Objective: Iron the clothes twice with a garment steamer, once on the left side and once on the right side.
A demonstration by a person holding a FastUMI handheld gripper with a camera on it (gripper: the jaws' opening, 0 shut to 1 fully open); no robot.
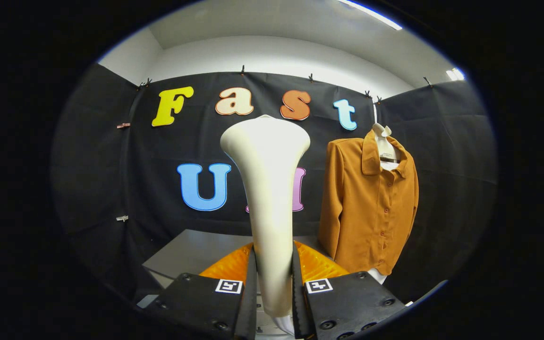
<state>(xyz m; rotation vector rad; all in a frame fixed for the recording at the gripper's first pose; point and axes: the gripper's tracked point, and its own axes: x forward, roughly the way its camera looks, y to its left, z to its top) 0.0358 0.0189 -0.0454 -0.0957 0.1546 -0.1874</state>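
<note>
My gripper (273,264) is shut on the handle of a cream garment steamer (267,189), both fingers pressing its sides. The steamer stands upright between the fingers, and its wide head rises well above them. An orange-brown button shirt (369,208) hangs on a white hanger (384,144) against the booth wall, beyond the fingers and to the right of the steamer. The steamer head is apart from the shirt, level with its collar and left sleeve. The shirt's front faces me, with its buttons fastened.
A grey table (191,255) lies below and beyond the fingers, left of the shirt. The black cloth wall closes the booth behind the table and on both sides. The shirt's hem hangs just past the table's right end.
</note>
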